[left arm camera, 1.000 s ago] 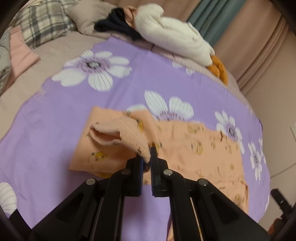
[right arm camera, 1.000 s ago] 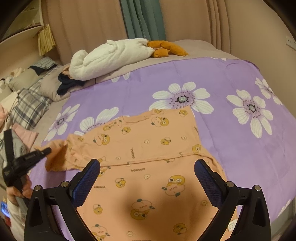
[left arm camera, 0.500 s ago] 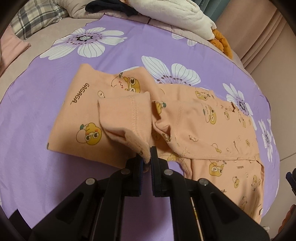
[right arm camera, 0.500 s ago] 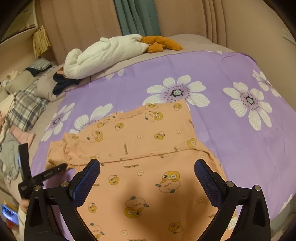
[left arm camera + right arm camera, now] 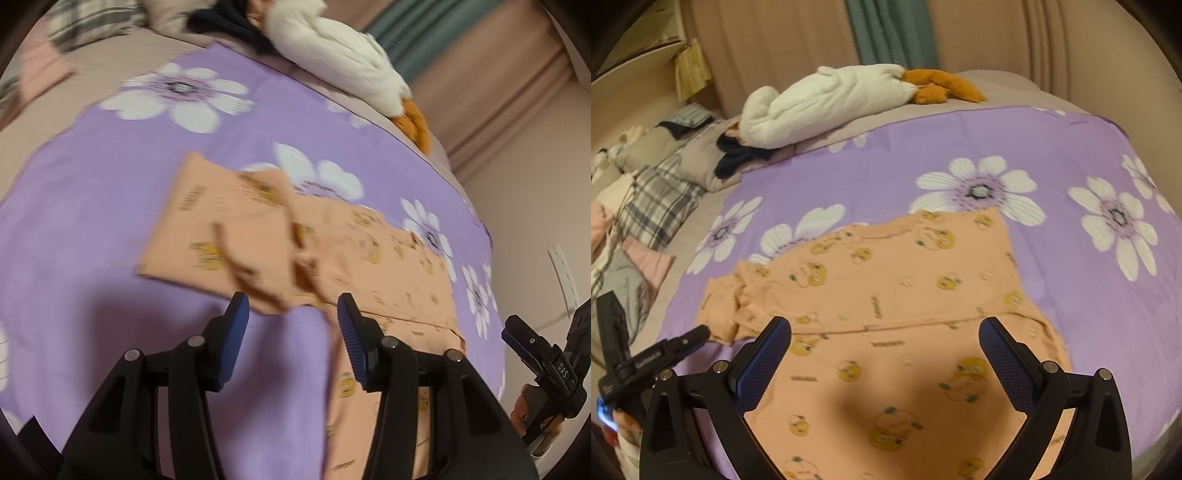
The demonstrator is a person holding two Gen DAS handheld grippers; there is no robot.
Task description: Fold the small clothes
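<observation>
Both grippers are angled down at the bed from the near edge; the left gripper (image 5: 291,314) is tipped over the sleeve end of the peach shirt (image 5: 905,295), and its jaws are opening, with nothing pinched between the blue ribbed pads (image 5: 232,339); the folded sleeve (image 5: 255,254) lies just past the tips, flopped across the shirt body, pretty motion-blurred in the left wrist view. The right gripper (image 5: 884,365) hangs over the lower half of the shirt with its fingers spread wide and not gripping anything; it throws a soft dark shadow on the cloth below. The shirt itself is a soft knit-looking thing, peach with little yellow cartoon chicks and tiny dark lettering, lying mostly flat on the purple bedsheet (image 5: 1071,314), which is smooth and printed with big white daisies; a seam runs across the shirt between the right fingers. At the back of the bed there's a fluffy white plush goose (image 5: 827,103) with orange feet, lying on its side, and a plaid pillow (image 5: 661,206) off to the left with some rumpled clothes beside it. A hand (image 5: 532,413) shows at the right edge of the left wrist view, wrapped round the other gripper's handle.
</observation>
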